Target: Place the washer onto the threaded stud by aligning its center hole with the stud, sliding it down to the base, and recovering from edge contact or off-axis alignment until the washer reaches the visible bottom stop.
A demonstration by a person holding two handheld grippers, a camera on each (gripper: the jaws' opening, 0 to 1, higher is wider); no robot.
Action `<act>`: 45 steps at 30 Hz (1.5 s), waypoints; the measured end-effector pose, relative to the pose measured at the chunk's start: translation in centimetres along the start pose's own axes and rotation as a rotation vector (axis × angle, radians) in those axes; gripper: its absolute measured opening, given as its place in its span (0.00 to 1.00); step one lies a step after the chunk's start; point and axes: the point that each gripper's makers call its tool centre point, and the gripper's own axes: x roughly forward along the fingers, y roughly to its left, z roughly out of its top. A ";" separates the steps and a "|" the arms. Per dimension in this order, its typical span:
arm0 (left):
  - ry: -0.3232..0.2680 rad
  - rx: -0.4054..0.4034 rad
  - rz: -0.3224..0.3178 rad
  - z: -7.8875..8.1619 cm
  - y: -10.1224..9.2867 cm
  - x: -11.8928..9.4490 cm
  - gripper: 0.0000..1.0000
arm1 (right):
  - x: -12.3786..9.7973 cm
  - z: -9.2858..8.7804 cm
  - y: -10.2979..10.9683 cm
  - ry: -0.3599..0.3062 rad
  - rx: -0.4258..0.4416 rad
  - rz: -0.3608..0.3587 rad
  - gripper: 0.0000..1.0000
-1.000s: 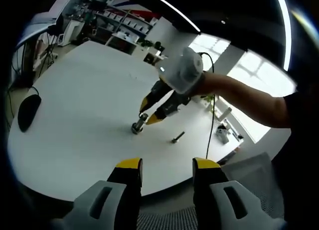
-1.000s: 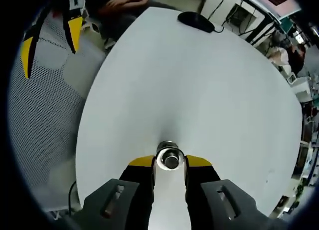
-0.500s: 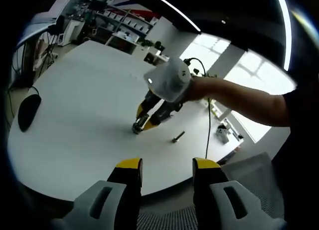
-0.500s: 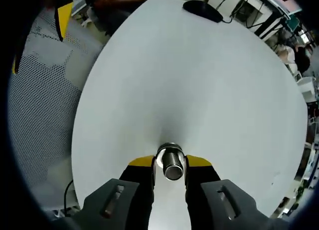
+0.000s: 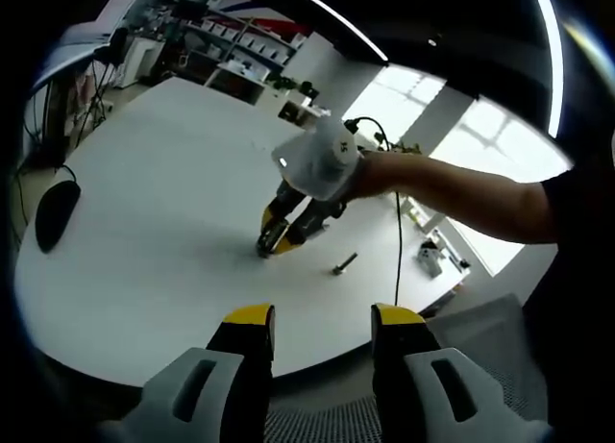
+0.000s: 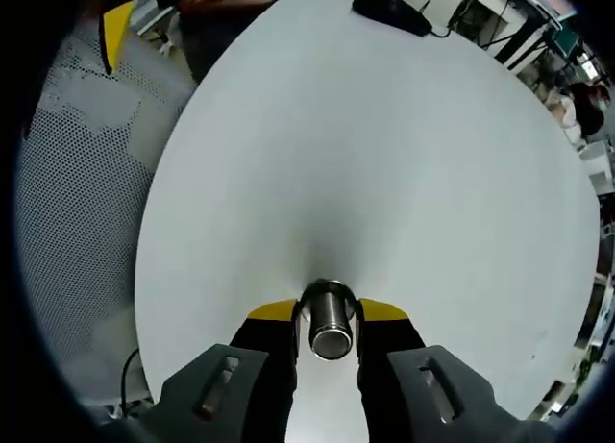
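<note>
While the right claw [image 6: 327, 313] grips the metal cylinder [image 6: 330, 320] on the worktop [image 6: 384, 164], the empty, open left claw [image 5: 312, 320] should wait; steadiness matters.

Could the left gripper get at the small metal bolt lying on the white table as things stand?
Probably yes: the left gripper is open and holds nothing, and bare white table lies between it and the small metal bolt.

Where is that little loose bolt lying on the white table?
In the left gripper view the bolt lies on the white table, right of the right gripper, near the table's edge.
</note>
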 end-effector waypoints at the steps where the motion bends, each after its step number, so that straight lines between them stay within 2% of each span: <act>1: 0.002 0.001 0.001 0.0 0.1 0.0 0.38 | 0.0 0.1 0.0 -0.007 -0.016 -0.003 0.24; 4: 0.000 0.001 0.002 0.0 0.0 0.0 0.38 | -0.4 0.5 0.1 -0.052 -0.017 -0.015 0.25; 5: 0.000 0.000 0.002 -0.1 0.1 0.0 0.38 | -1.0 1.2 0.1 -0.103 0.008 -0.026 0.26; 6: 0.000 0.001 0.002 -0.1 0.1 0.0 0.38 | -1.4 1.3 0.3 -0.123 0.035 -0.024 0.28; 8: 0.004 0.006 0.001 -0.1 0.0 0.0 0.38 | -2.9 1.7 0.4 -0.177 0.075 -0.034 0.34; 13: 0.003 0.014 -0.001 -0.2 -0.2 0.1 0.39 | -7.1 1.7 0.7 -0.319 0.162 -0.108 0.34; 15: 0.008 0.018 0.001 -0.3 -0.2 0.1 0.39 | -9.2 1.3 1.0 -0.402 0.225 -0.153 0.35; 18: -0.016 0.027 0.020 0.0 -0.2 -0.1 0.39 | -11.7 0.1 1.8 -0.499 0.258 -0.238 0.39; 21: 0.002 0.041 0.016 -0.4 -0.5 0.1 0.39 | -13.6 -2.7 3.7 -0.554 0.341 -0.309 0.39; 24: 0.006 0.039 0.029 -0.5 -0.2 -0.1 0.39 | -14.7 -4.8 5.3 -0.589 0.409 -0.341 0.39; 29: 0.005 0.046 0.036 -0.4 -0.2 -0.1 0.38 | -15.7 -8.8 8.4 -0.664 0.593 -0.393 0.39; 33: 0.011 0.049 0.040 -0.5 -0.2 -0.1 0.37 | -17.0 -10.7 10.6 -0.745 0.697 -0.452 0.39; 34: 0.015 0.049 0.039 -0.5 -0.2 -0.1 0.37 | -17.5 -11.1 11.4 -0.789 0.744 -0.460 0.39; 36: 0.013 0.054 0.043 -0.5 -0.2 -0.1 0.36 | -18.1 -11.7 12.8 -0.878 0.851 -0.449 0.40; 38: 0.010 0.062 0.054 -0.5 -0.1 -0.1 0.32 | -18.5 -12.4 13.8 -0.935 0.920 -0.443 0.41; 41: 0.047 0.090 0.058 -1.0 -0.2 0.0 0.32 | -18.7 -13.5 15.4 -1.025 1.067 -0.429 0.42; 43: 0.048 0.098 0.054 -1.1 -0.3 0.0 0.32 | -18.1 -13.5 16.8 -1.033 1.126 -0.407 0.45; 45: 0.048 0.102 0.047 -1.1 -0.4 0.0 0.32 | -18.1 -13.4 17.9 -1.037 1.128 -0.451 0.45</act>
